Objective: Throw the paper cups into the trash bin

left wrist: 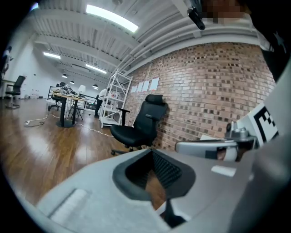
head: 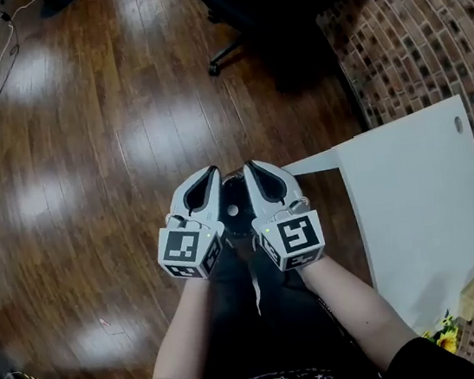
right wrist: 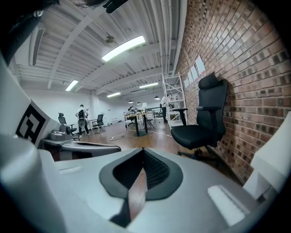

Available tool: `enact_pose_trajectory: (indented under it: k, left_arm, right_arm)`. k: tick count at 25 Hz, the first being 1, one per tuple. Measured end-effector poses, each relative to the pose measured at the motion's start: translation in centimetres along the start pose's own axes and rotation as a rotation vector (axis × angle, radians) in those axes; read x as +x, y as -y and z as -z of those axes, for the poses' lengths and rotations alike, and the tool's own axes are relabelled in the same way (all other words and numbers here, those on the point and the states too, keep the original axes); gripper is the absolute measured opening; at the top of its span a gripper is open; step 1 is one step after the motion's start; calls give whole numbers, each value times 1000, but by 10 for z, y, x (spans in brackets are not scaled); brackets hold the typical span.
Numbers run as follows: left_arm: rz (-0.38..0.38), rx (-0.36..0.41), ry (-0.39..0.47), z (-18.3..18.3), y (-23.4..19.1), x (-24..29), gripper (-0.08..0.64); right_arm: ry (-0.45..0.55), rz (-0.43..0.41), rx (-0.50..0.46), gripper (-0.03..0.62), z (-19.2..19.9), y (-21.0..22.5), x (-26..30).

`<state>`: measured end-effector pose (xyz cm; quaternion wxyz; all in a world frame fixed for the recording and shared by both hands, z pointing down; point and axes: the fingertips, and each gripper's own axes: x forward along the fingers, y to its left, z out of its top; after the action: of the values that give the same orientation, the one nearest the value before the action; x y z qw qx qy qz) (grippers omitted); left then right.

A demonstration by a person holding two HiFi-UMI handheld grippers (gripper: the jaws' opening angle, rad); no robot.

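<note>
Currently both clenched, empty: left gripper (head: 214,172), right gripper (head: 250,167). No paper cups or trash bin ahead of fingertips, only office chair (right wrist: 196,132). Fits pre-pickup or post-drop.

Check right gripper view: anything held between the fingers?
No: the fingers of the right gripper meet at the tips, with only floor showing through.

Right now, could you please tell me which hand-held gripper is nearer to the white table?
Right. In the head view the right hand-held gripper hangs close beside the white table; the left hand-held gripper is on its other side, farther away.
</note>
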<state>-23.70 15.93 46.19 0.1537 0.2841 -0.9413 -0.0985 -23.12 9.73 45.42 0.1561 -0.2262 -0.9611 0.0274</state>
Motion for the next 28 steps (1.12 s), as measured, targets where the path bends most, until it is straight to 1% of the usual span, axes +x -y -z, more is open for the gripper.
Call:
enact_pose_trajectory:
  k: [4,10,14,17,20,24,28]
  left_arm:
    - [-5,27,56,-32,1,-8,3]
    - [18,58,133,-84,13,-22,3]
    - [24,78,181,-109,20,-31,3]
    - [37,93,206,-127,29,-34,3]
    - [44,119,242,-144,34,-36,3]
    - [62,136,284,-161,48,-36,3]
    - [70,145,258,-169,62,-47,3]
  right_arm:
    - [70,-12,-41,8,-39,-5,-5]
    - [156,-57,-110,8,-93,-21,-14]
    - [203,-73,-148,8,-123,-28,-26]
    - [224,-71,-173,8,-139,-30,-34]
    - [252,-87,-164,8,-161,-36,-41]
    - [287,-96,-204,8,-173,-31,-51]
    - [297,-127,-198,8,-178,-41,-61]
